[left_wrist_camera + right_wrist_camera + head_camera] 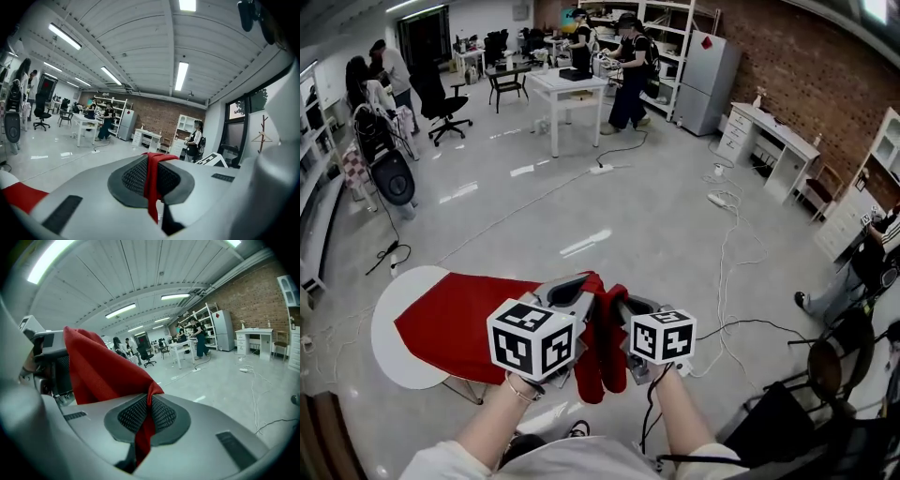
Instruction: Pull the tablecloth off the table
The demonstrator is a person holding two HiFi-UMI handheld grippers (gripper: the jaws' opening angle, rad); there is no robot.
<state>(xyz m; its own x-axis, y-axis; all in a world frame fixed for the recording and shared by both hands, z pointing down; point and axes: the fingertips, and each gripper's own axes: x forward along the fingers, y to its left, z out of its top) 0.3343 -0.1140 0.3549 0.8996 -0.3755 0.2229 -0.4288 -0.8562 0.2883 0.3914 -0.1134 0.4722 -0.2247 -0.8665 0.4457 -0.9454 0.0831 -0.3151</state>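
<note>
We hold both tools side by side at six o'clock in the head view. The left gripper is clamped on a thin fold of the red tablecloth, and the right gripper is clamped on another fold. In the right gripper view a broad sheet of red rises toward ten o'clock. Between the two grippers a bunch of cloth hangs down. The rest of the tablecloth stretches toward nine o'clock across the round white table, whose left part lies bare at eight o'clock.
</note>
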